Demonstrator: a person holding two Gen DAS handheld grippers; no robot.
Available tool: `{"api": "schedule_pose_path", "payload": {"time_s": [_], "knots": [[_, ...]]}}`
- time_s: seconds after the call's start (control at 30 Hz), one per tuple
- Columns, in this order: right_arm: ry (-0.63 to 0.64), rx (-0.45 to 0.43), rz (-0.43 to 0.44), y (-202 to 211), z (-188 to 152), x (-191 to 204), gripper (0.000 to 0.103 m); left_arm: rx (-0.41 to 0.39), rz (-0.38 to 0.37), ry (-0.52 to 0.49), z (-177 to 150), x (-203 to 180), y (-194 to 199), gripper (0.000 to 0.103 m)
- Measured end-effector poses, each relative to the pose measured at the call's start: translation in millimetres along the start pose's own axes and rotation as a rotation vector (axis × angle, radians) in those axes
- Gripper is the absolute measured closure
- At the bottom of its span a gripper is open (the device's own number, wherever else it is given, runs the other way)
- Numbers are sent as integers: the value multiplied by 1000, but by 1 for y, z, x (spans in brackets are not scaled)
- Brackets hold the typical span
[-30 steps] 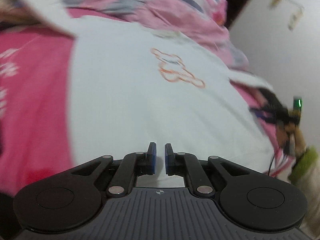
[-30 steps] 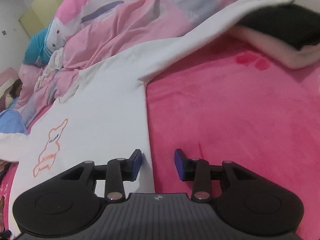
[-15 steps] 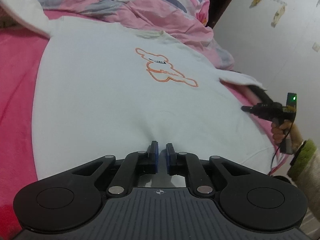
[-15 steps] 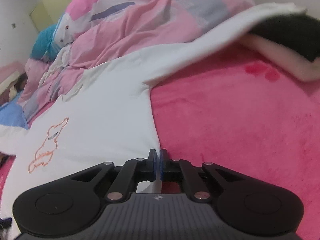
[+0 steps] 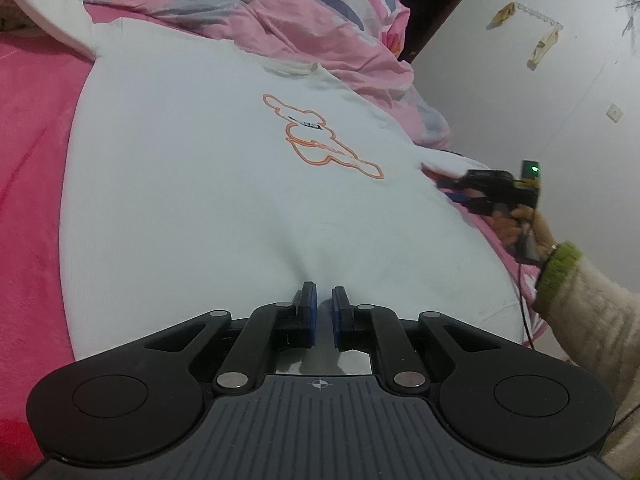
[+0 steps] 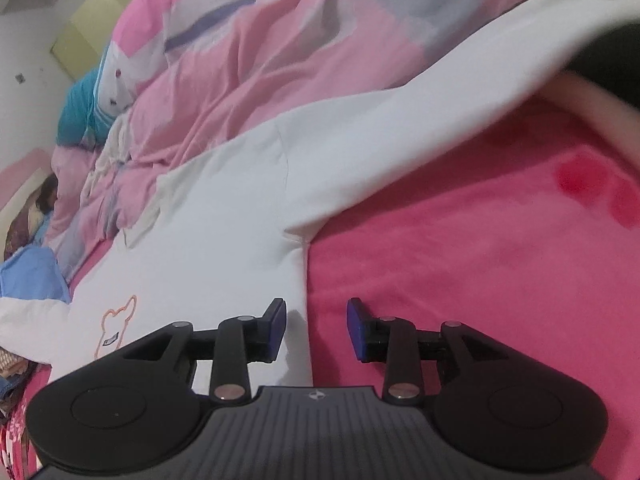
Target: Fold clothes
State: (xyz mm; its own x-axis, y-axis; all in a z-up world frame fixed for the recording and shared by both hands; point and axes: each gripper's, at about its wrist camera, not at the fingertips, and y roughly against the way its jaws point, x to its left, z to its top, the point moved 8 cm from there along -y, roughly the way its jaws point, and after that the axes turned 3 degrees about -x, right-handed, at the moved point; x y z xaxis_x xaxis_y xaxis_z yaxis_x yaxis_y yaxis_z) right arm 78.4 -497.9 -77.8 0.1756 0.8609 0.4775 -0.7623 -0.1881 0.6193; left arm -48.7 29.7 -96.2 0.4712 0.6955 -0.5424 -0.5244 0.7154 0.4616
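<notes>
A white sweatshirt [image 5: 192,168] with an orange bear outline [image 5: 320,140] lies spread flat on a pink bed sheet [image 5: 28,160]. My left gripper [image 5: 324,300] is shut on the sweatshirt's bottom hem, and the cloth puckers at its blue pads. My right gripper [image 6: 316,316] is open and empty, straddling the sweatshirt's side edge [image 6: 298,264] below the armpit. One sleeve [image 6: 440,108] stretches up to the right. The right gripper also shows in the left wrist view [image 5: 488,192], at the shirt's far side.
A crumpled pink quilt [image 6: 280,48] lies beyond the sweatshirt. A dark garment [image 6: 608,64] sits at the sleeve's end. A blue cloth [image 6: 28,276] lies at the left. A white wall [image 5: 540,80] stands beside the bed.
My right gripper, shut on the shirt's side edge half a second ago, has opened and moved up toward the armpit. My left gripper stays shut on the hem.
</notes>
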Motion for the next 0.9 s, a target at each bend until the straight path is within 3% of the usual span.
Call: {"api": "schedule_pose_path", "payload": {"time_s": [0.07,0.17,0.2,0.27,0.43,0.6,0.73,0.83,0.9], "knots": [[31,12,20,-6,2,4,75,0,-6,4,0,1,0,94],[72,20,32,-14,2,8,97,1,-18,15,0,2,0,94],[80,17,30,-16,2,9,99,1,-21,18,0,3,0,94],[90,-12,20,-17,4,5,100,2,-25,20,0,3,0,94],[-30,-21,66,-19,7,-13,100,2,-28,15,-1,3,1,94],[-122,-16,105,-22,13,-19,94,3,-34,22,0,4,1,94],[-138,-32,54,-33,20,-28,101,3,-34,19,-1,4,2,94],[-283,-131,-4,-12,33,-58,100,2,-31,17,-1,3,2,94],[-276,-128,13,10,27,-57,99,1,-30,16,-1,3,3,94]]}}
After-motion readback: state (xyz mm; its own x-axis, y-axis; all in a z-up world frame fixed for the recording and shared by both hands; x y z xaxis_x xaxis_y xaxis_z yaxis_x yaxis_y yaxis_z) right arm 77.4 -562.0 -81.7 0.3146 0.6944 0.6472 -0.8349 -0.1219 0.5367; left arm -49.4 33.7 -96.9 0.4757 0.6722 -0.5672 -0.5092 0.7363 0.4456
